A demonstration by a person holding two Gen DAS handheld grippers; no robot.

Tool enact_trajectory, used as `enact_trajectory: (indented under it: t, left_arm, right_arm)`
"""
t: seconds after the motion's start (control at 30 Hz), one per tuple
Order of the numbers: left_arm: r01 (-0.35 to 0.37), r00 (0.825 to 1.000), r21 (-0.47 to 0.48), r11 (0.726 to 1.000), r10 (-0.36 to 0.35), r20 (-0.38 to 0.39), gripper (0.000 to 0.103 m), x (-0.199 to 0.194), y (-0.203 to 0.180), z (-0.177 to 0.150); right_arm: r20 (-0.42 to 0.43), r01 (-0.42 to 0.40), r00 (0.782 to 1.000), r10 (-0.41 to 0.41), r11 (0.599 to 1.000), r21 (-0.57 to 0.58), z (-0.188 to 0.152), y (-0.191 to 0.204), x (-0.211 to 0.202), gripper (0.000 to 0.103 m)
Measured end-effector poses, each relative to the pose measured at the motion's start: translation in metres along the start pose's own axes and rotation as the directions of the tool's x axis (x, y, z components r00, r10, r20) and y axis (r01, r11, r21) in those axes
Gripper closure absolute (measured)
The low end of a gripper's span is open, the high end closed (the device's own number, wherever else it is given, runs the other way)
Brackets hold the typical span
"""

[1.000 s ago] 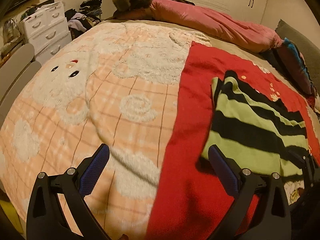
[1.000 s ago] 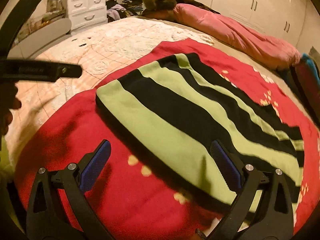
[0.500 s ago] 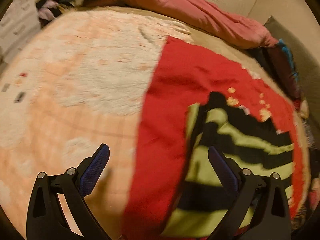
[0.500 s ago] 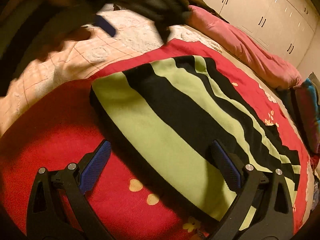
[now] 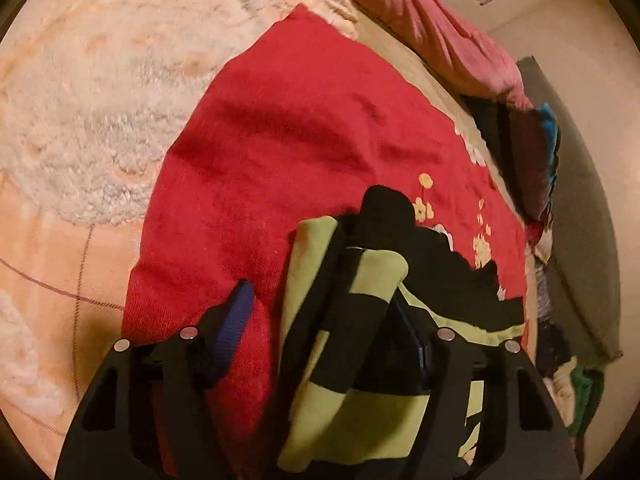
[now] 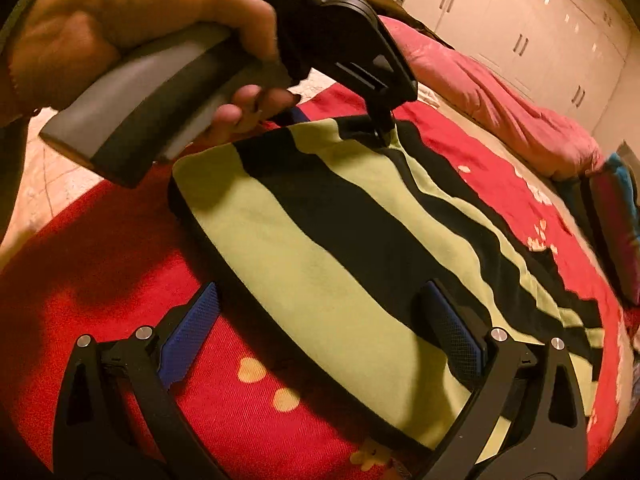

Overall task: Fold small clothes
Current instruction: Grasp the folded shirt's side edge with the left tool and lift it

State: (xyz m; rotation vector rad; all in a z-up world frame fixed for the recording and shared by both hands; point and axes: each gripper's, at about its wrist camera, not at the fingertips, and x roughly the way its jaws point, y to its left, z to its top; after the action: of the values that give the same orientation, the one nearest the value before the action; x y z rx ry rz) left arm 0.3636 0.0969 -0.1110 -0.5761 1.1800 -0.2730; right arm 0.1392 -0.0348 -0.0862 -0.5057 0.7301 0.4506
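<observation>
A small garment with lime-green and black stripes lies on a red cloth on the bed. My left gripper is at the garment's far corner, its jaws partly closed around a bunched fold of striped fabric that rises between the fingers. In the right wrist view the left gripper presses down on that far corner, held by a hand. My right gripper is wide open, low over the garment's near edge, its right finger over the green stripe and its left finger over the red cloth.
A peach and white fleece blanket covers the bed to the left. A pink duvet lies along the far side. White wardrobes stand behind. Dark and blue cushions sit at the right.
My left gripper has swung right and down onto the garment's far corner and narrowed around a fold of it. My right gripper has stayed open at the near edge.
</observation>
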Motion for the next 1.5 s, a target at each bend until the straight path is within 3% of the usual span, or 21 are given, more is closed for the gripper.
enact_trajectory:
  t: [0.13,0.2,0.23,0.27,0.3,0.4,0.5,0.77,1.27,1.5]
  left_arm:
    - [0.002,1.000,0.028,1.000,-0.002,0.008,0.047,0.004,-0.004,-0.004]
    - [0.024,1.000,0.022,0.999,-0.024,0.009,0.062,0.006,-0.006,-0.005]
    - [0.036,0.999,0.017,0.999,-0.036,0.010,0.065,0.005,-0.006,-0.006]
    - [0.033,0.999,0.017,0.999,-0.034,0.015,0.067,0.004,-0.007,-0.006]
    - [0.031,0.999,0.021,0.999,-0.031,0.018,0.069,0.003,-0.008,-0.007]
    - [0.036,0.999,0.028,0.999,-0.037,0.027,0.074,0.000,-0.013,-0.011]
    - [0.029,0.999,0.035,0.999,-0.031,0.039,0.078,-0.006,-0.017,-0.013]
    - [-0.020,0.997,0.106,0.994,0.013,0.073,0.085,-0.024,-0.038,-0.020]
    - [-0.009,0.994,0.125,0.992,-0.004,0.109,0.086,-0.049,-0.056,-0.033]
    - [-0.003,0.990,0.181,0.983,-0.023,0.141,0.087,-0.062,-0.092,-0.042]
  right_arm:
    - [0.003,0.015,1.000,-0.015,0.997,-0.077,0.004,0.007,0.007,0.009]
    - [0.000,0.024,1.000,-0.024,0.995,-0.094,0.006,0.007,0.012,0.009]
    - [-0.002,0.030,1.000,-0.030,0.995,-0.092,0.006,0.006,0.014,0.009]
    - [-0.003,0.031,1.000,-0.031,0.997,-0.075,0.007,0.002,0.015,0.014]
    - [0.000,0.027,1.000,-0.028,0.998,-0.058,0.006,-0.001,0.015,0.025]
    - [0.000,0.005,1.000,-0.005,1.000,0.017,-0.001,-0.015,0.015,0.047]
    - [0.011,-0.021,1.000,0.020,0.997,0.068,-0.003,-0.023,0.011,0.061]
    - [0.047,-0.128,0.992,0.121,0.974,0.188,-0.007,-0.038,0.001,0.083]
    - [0.103,-0.228,0.973,0.205,0.920,0.320,-0.019,-0.057,-0.015,0.092]
    - [0.139,-0.239,0.970,0.202,0.906,0.349,-0.020,-0.074,-0.026,0.095]
